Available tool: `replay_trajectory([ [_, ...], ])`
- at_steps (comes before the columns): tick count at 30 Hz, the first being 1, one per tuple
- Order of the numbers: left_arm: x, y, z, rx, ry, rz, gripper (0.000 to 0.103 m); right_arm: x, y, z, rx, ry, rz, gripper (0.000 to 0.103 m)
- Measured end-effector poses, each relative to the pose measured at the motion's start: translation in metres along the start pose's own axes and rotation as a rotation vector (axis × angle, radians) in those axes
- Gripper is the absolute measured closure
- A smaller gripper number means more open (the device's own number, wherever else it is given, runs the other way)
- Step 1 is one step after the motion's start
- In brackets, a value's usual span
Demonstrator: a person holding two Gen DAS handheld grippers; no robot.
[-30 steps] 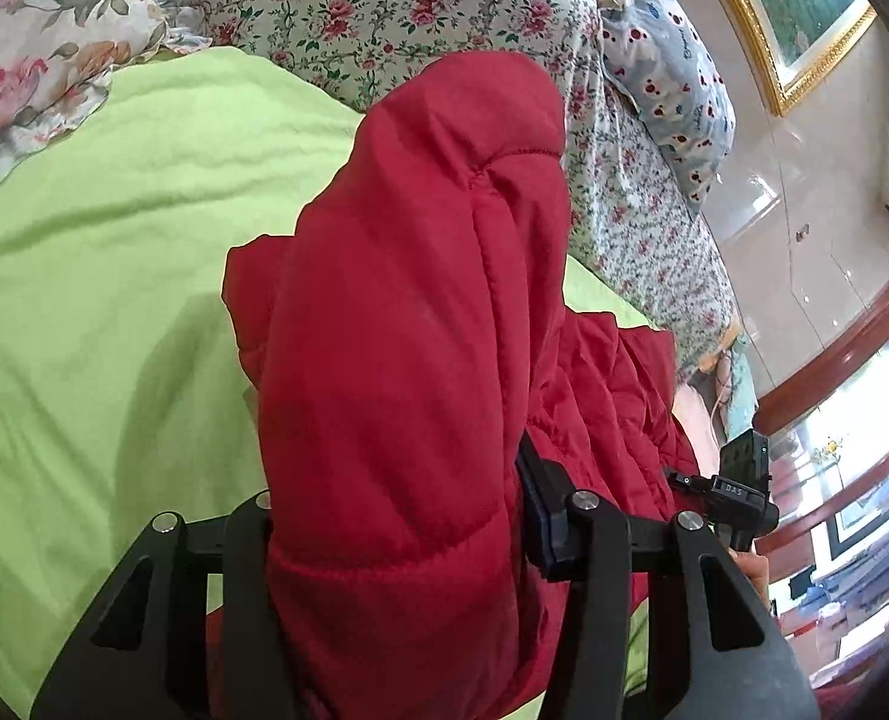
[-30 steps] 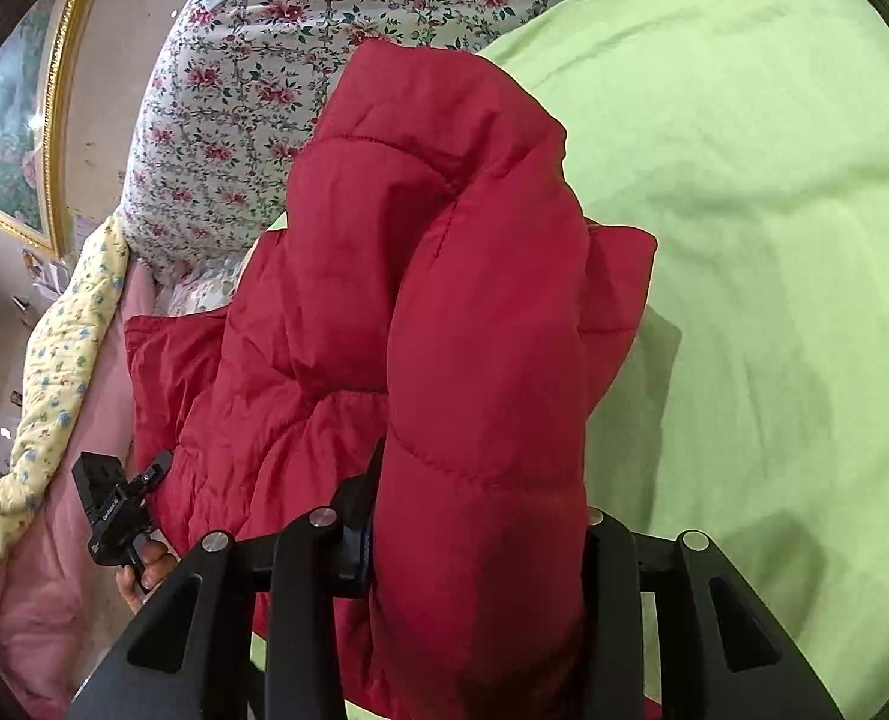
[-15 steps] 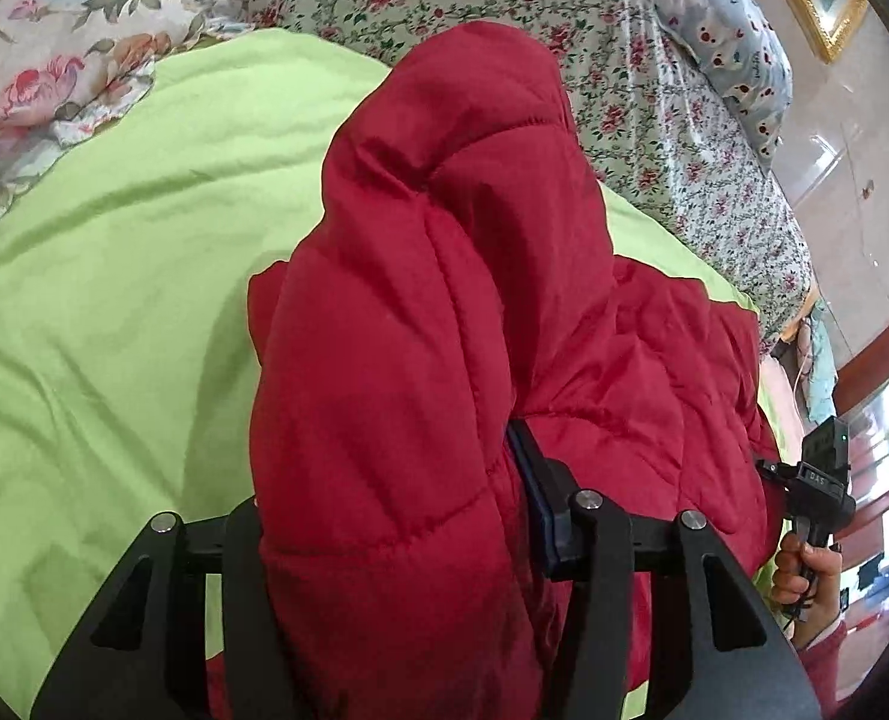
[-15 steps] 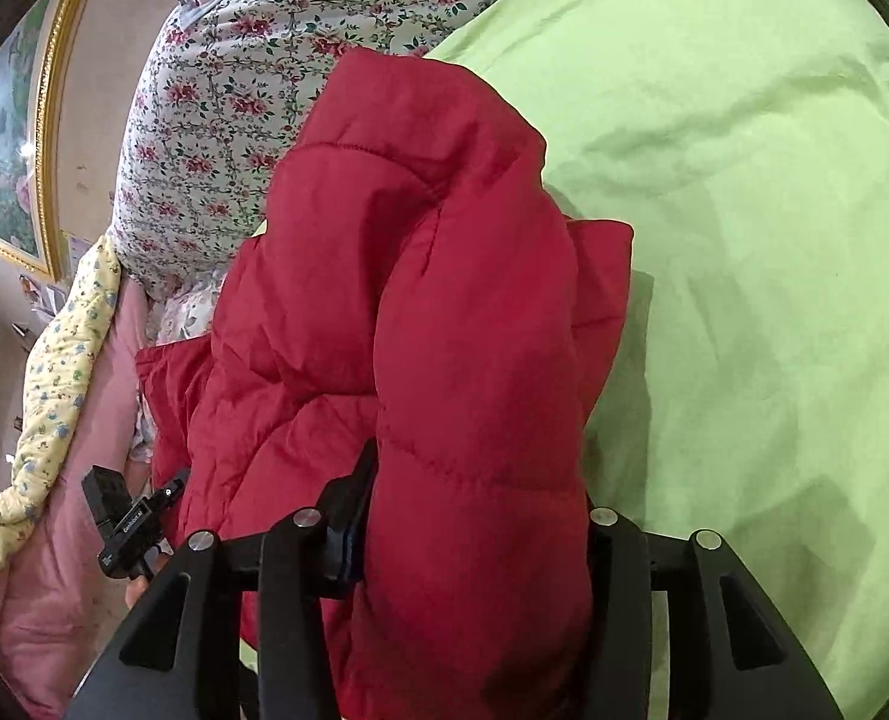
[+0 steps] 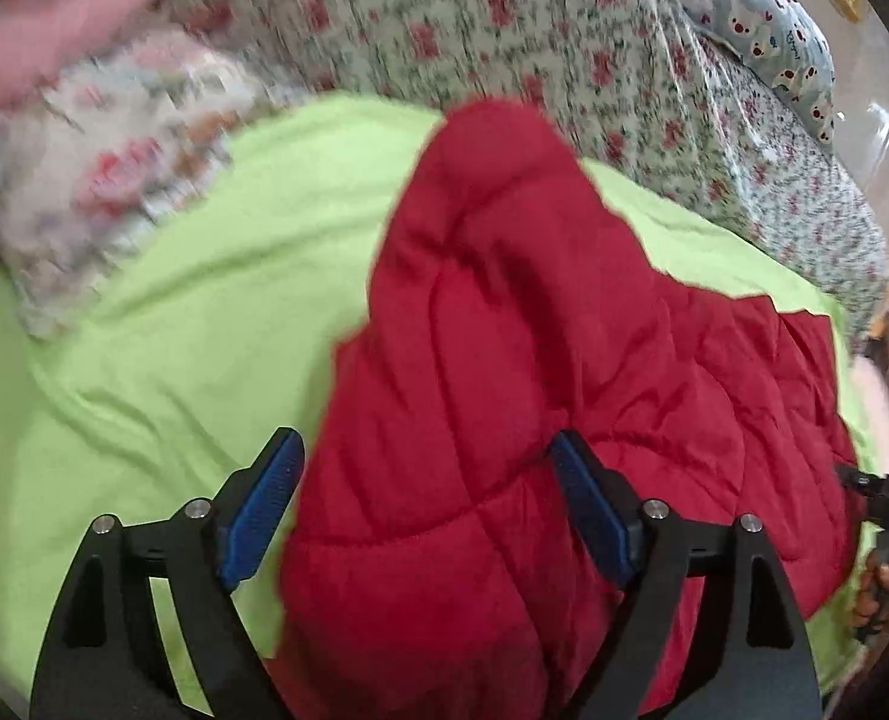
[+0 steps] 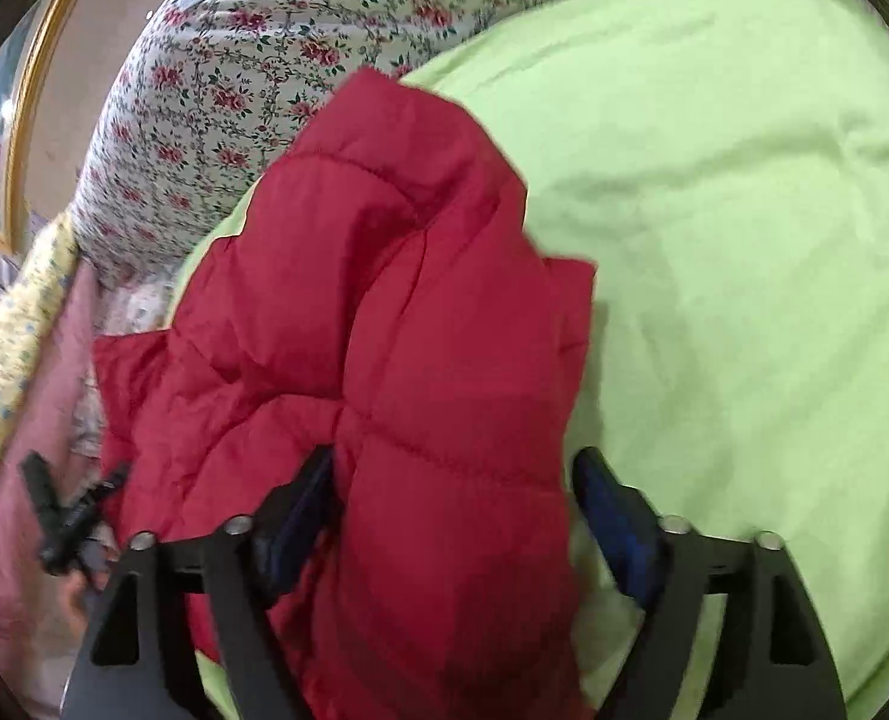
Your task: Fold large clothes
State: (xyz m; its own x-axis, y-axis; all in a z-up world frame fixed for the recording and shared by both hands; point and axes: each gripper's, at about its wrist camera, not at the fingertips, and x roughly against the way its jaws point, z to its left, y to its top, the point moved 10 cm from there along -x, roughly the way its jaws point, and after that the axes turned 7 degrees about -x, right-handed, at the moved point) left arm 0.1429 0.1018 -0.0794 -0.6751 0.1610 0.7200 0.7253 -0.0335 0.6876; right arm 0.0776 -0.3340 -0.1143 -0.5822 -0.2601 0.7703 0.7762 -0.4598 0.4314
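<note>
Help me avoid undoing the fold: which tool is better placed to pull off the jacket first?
Probably the left tool: its jaws are opening and both pads show bare beside the jacket. The right tool, also opening, has one finger tucked under a fold.

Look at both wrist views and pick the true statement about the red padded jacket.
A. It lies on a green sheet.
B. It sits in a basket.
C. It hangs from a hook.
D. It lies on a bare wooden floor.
A: the red padded jacket rests in a heap directly on the green sheet, with floral bedding behind it.
</note>
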Motion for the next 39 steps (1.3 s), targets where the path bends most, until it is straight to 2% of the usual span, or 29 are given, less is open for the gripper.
replay_trajectory([
  [2, 0.016, 0.011, 0.008, -0.008, 0.084, -0.064, 0.017, 0.006, 0.004, 0.000, 0.013, -0.026, -0.028, 0.017],
  [3, 0.021, 0.015, 0.011, -0.005, 0.092, -0.085, 0.017, 0.011, 0.007, 0.000, 0.021, -0.051, -0.054, 0.017],
  [5, 0.028, 0.021, 0.013, 0.006, 0.048, -0.110, 0.015, 0.017, 0.014, 0.000, 0.037, -0.083, -0.097, 0.015],
  [6, 0.027, 0.022, 0.011, 0.005, 0.022, -0.103, 0.015, 0.021, 0.019, 0.001, 0.049, -0.098, -0.127, 0.012],
  [9, 0.014, 0.021, 0.005, -0.017, 0.009, -0.066, 0.015, 0.020, 0.031, 0.007, 0.072, -0.128, -0.156, 0.009],
  [13, -0.004, 0.022, -0.018, -0.050, -0.036, -0.030, 0.015, 0.005, 0.044, 0.021, 0.115, -0.143, -0.158, 0.008],
  [15, -0.012, 0.018, -0.034, -0.110, -0.026, -0.002, 0.015, -0.008, 0.048, 0.028, 0.142, -0.157, -0.139, 0.008],
  [16, -0.016, 0.016, -0.040, -0.135, -0.023, 0.009, 0.017, -0.015, 0.048, 0.031, 0.155, -0.156, -0.126, 0.008],
  [18, -0.027, 0.009, -0.050, -0.181, -0.010, 0.038, 0.041, -0.030, 0.046, 0.037, 0.173, -0.146, -0.094, 0.007],
  [19, -0.028, 0.007, -0.051, -0.191, -0.006, 0.043, 0.047, -0.034, 0.044, 0.037, 0.183, -0.150, -0.085, 0.009],
  [20, -0.028, 0.006, -0.052, -0.197, -0.003, 0.042, 0.058, -0.038, 0.043, 0.039, 0.199, -0.158, -0.086, 0.015],
  [21, -0.026, 0.006, -0.052, -0.196, -0.012, 0.039, 0.068, -0.040, 0.041, 0.041, 0.217, -0.172, -0.093, 0.032],
  [22, -0.024, 0.006, -0.053, -0.190, -0.030, 0.035, 0.073, -0.039, 0.039, 0.041, 0.226, -0.190, -0.102, 0.043],
  [23, -0.021, 0.007, -0.055, -0.181, -0.054, 0.031, 0.080, -0.038, 0.038, 0.040, 0.229, -0.199, -0.114, 0.060],
  [24, -0.018, 0.009, -0.058, -0.176, -0.074, 0.025, 0.083, -0.033, 0.038, 0.040, 0.225, -0.195, -0.130, 0.067],
  [25, -0.015, 0.011, -0.060, -0.174, -0.085, 0.019, 0.084, -0.030, 0.038, 0.041, 0.221, -0.182, -0.140, 0.081],
  [26, -0.013, 0.014, -0.062, -0.170, -0.100, 0.012, 0.085, -0.025, 0.039, 0.042, 0.216, -0.169, -0.152, 0.086],
  [30, 0.001, 0.033, -0.069, -0.139, -0.174, -0.030, 0.087, 0.001, 0.045, 0.052, 0.221, -0.145, -0.229, 0.092],
  [33, 0.009, 0.053, -0.068, -0.085, -0.249, -0.066, 0.088, 0.023, 0.060, 0.057, 0.178, -0.097, -0.293, 0.093],
  [35, 0.006, 0.060, -0.067, -0.066, -0.257, -0.072, 0.088, 0.027, 0.068, 0.057, 0.171, -0.106, -0.312, 0.093],
  [39, -0.030, 0.056, -0.058, 0.015, -0.266, 0.000, 0.088, 0.007, 0.077, 0.049, 0.135, -0.136, -0.286, 0.093],
])
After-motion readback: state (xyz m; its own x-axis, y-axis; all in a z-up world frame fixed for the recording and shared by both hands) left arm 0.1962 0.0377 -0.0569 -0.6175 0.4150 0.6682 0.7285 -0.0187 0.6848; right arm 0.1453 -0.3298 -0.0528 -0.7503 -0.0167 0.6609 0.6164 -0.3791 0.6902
